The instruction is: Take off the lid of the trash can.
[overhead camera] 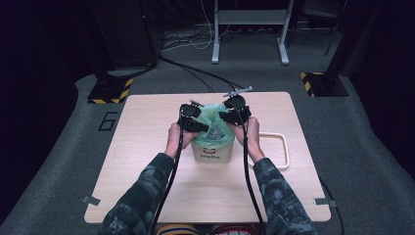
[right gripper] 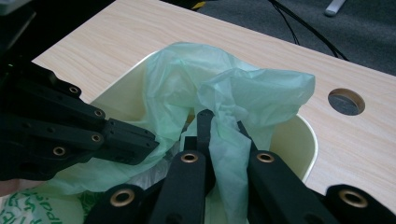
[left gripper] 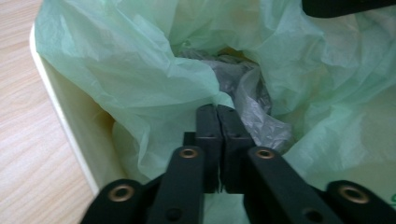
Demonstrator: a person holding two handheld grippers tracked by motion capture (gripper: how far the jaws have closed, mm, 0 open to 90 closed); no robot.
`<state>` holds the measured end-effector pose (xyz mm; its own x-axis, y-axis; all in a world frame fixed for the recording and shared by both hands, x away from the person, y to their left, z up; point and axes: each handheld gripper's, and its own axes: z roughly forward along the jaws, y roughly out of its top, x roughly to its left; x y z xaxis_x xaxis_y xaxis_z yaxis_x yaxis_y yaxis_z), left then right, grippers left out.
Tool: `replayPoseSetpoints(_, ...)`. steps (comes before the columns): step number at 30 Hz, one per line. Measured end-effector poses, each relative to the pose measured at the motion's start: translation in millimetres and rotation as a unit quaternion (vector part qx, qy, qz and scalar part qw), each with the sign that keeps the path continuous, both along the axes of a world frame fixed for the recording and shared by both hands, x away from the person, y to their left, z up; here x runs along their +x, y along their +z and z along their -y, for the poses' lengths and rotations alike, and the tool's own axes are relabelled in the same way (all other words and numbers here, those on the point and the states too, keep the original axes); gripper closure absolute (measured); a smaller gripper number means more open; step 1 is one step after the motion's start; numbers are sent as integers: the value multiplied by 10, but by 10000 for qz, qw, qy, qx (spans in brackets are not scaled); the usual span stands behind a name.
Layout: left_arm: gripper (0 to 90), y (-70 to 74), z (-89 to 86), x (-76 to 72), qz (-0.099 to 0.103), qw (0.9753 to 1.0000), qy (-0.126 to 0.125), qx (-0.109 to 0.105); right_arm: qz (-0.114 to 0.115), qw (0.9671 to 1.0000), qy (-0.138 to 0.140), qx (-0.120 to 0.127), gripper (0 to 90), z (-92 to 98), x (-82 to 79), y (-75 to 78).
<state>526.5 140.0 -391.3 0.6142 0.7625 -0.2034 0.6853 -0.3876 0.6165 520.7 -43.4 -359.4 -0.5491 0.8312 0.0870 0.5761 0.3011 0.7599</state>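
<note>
Small cream bin [overhead camera: 209, 152] marked "Hello", on the pale wooden counter [overhead camera: 147, 147], lined with a thin green bag [overhead camera: 215, 122] whose rim stands up loose and crumpled above the bin's edge.

Left gripper [overhead camera: 192, 121] at the bin's near-left rim, held in the person's left hand [overhead camera: 174, 138]. In the left gripper view, fingers [left gripper: 208, 135] pressed flat together, no gap between them, with a fold of green film [left gripper: 154, 88] gathered right at their tips and spreading away to the left of them. Whether the film is actually pinched between the pads: cannot tell; closed, at any rate. Beyond the tips, down in the mouth of the bag, crumpled grey plastic [left gripper: 247, 93]. Cream wall of the bin [left gripper: 70, 126] to the left of the fingers, bare wood past it.

Right gripper [overhead camera: 234, 111] at the bin's far-right rim, held in the right hand [overhead camera: 248, 138]. In the right gripper view, fingers [right gripper: 204, 126] narrow, clamped on a twisted strip of the green bag [right gripper: 229, 154] that runs between them and billows up just beyond the tips. Bin's rim [right gripper: 308, 135] to the right of the fingers; round hole in the counter [right gripper: 346, 101] farther right. Left gripper's black body [right gripper: 70, 135] close by on the left of these fingers, touching the same bag.

White looped frame [overhead camera: 279, 149] flat on the counter, just beside the right hand.
</note>
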Motion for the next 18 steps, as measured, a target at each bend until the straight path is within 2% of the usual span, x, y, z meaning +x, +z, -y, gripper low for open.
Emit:
replayPoseSetpoints(2,897,36,-18,-8,57,9999,-23,-80,34,10000,0,8,883,1,-7,18)
replayPoseSetpoints(4,898,89,-45,-15,127,9995,10,-279,58,10000,-10,58,883,11,-8,49)
replayPoseSetpoints(10,899,220,-121,-19,269,9962,-7,-823,145,9998,16,100,884,1,1,140)
replayPoseSetpoints(11,898,225,-122,-19,263,9961,-18,-843,128,9999,17,107,884,-14,4,147)
replayPoseSetpoints(12,897,224,-120,-19,223,9949,-62,-982,126,9999,37,90,884,-18,9,146)
replayPoseSetpoints(13,891,219,-114,-17,183,9945,-58,-1032,114,9999,37,70,884,-37,20,138)
replayPoseSetpoints(16,741,174,-95,2,36,9935,-121,-1131,76,9999,78,46,884,-80,44,107)
replayPoseSetpoints(17,659,159,-87,6,6,9937,-109,-1118,57,9999,98,53,884,-95,47,101)
replayPoseSetpoints(18,632,145,-82,7,-6,9927,-148,-1197,65,9999,114,54,884,-110,52,95)
